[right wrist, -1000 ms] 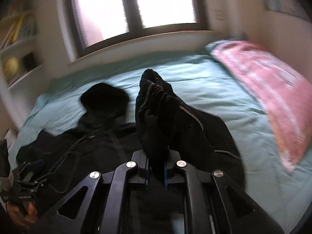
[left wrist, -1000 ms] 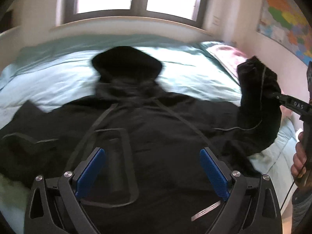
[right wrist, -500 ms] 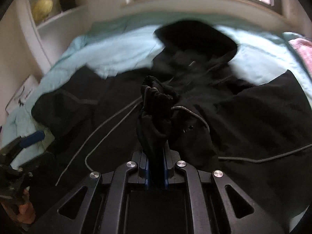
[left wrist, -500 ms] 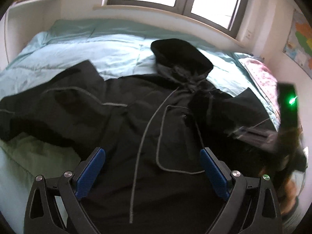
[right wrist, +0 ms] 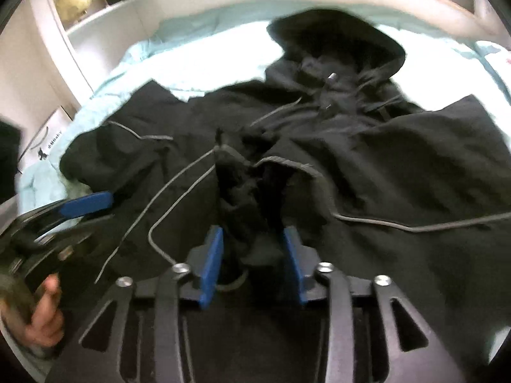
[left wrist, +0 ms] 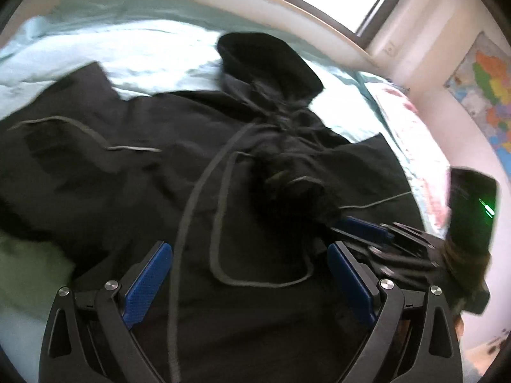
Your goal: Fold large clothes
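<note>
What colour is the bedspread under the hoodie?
Pale teal bedspread, clearest in the right wrist view.

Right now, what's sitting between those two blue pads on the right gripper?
A bunched black sleeve cuff of the hoodie. The right gripper is opening, its pads drawing clear of the cloth, as the right wrist view shows.

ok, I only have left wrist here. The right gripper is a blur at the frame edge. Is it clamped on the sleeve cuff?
Observer: No. In the right wrist view the right gripper is opening. The sleeve cuff sits bunched between its pads, loose.
Operator: Anything else caught in there?
Observer: No. Only a grey drawcord loops past the left pad, outside the jaws.
Operator: And the left gripper from outside?
Observer: The left gripper is open with nothing between its jaws, over the black hoodie near its other sleeve. I can't tell whether it touches the cloth.
</note>
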`<state>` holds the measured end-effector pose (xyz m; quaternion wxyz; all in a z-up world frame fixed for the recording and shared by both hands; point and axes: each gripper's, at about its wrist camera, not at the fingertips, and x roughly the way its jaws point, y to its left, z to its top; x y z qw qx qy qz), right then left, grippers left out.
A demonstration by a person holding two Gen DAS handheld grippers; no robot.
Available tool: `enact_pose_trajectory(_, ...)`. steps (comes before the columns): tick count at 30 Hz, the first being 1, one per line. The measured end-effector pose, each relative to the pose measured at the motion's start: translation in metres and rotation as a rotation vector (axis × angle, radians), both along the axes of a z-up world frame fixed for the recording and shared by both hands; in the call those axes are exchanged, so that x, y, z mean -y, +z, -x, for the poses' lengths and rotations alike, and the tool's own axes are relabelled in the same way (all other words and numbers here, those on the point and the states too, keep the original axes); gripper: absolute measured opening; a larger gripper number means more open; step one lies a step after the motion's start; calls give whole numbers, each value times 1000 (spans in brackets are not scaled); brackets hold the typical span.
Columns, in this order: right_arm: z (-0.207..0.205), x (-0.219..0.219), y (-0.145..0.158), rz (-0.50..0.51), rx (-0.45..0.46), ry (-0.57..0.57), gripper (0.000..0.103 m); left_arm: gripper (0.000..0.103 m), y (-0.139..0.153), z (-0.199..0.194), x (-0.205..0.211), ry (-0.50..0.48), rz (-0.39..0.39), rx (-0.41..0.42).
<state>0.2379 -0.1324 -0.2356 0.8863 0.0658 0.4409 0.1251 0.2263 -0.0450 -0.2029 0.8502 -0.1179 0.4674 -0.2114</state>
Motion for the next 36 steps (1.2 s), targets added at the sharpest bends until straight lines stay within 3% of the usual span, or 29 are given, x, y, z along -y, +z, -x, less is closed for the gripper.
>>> enact_pose_trajectory(5, 34, 45, 22, 72, 58, -92, 48, 98, -13, -23, 29, -27, 71, -70)
enact_pose_trajectory(11, 60, 107, 26, 75, 61, -204, 48, 95, -39, -49, 55, 58, 19, -136)
enact_pose_trajectory(12, 64, 117, 25, 84, 59, -226, 48, 88, -42, -53, 61, 65, -4, -132)
enact_pose_trajectory(13, 66, 123, 25, 90, 58, -242, 48, 56, -43, -55, 63, 64, -17, -124)
enact_pose_trajectory(14, 69, 132, 24, 93, 59, -261, 49, 33, -43, -58, 68, 54, -35, -118)
enact_pose_trajectory(17, 73, 151, 25, 90, 59, -303, 49, 23, -28, -66, 70, 52, -48, -60)
enact_pose_trajectory(20, 67, 162, 27, 102, 53, -326, 49, 22, 9, -76, 51, 96, -38, 56)
enact_pose_trajectory(24, 45, 161, 31, 108, 56, -320, 49, 22, 41, -83, 6, 113, -16, 126)
enact_pose_trajectory(26, 28, 155, 30, 99, 56, -301, 53, 22, 32, -82, -20, 85, -14, 90)
enact_pose_trajectory(27, 18, 151, 27, 93, 51, -294, 61, 22, 25, -80, -28, 79, -11, 64)
enact_pose_trajectory(29, -5, 145, 17, 83, 34, -288, 67, 23, -10, -79, -44, 74, -38, -40)
enact_pose_trajectory(32, -41, 134, -17, 124, -40, -297, 67, 25, -54, -80, -53, 84, -84, -147)
enact_pose_trajectory(34, -60, 129, -52, 189, -125, -306, 66, 25, -60, -78, -59, 70, -33, -131)
enact_pose_trajectory(36, -64, 129, -65, 194, -128, -306, 66, 26, -53, -77, -63, 63, -14, -120)
